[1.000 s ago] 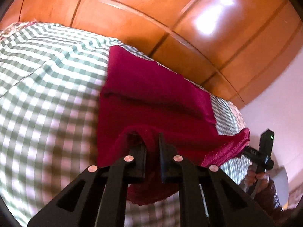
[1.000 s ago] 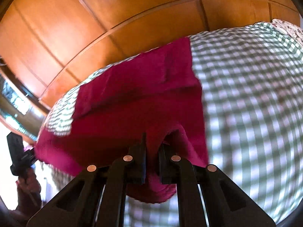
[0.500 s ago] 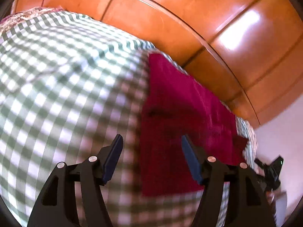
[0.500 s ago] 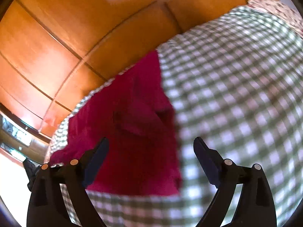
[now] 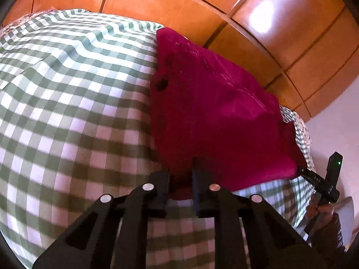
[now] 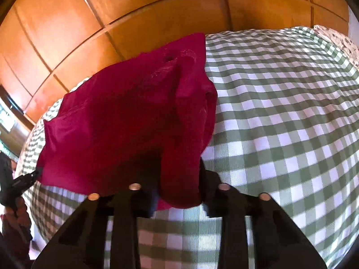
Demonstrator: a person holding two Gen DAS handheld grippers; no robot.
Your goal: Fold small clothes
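Observation:
A crimson garment lies folded flat on a green-and-white checked bedsheet. My left gripper is at its near left corner. The jaws are closing, and a fold of the cloth is pinched between them. In the right wrist view the same garment bunches up at its near right corner. There my right gripper is closing, with a thick fold filling the gap between the pads. Each view shows the other gripper at the cloth's opposite corner: the right gripper and the left gripper.
Glossy wooden panels rise just behind the bed's far edge. The checked sheet spreads wide beside the garment. A floral pillow lies at the far right. A person's hand holds the right gripper's handle.
Both grippers let go of the lifted cloth and opened wide, and the garment settled flat. They have since sunk to its near edge and narrowed onto the two corners.

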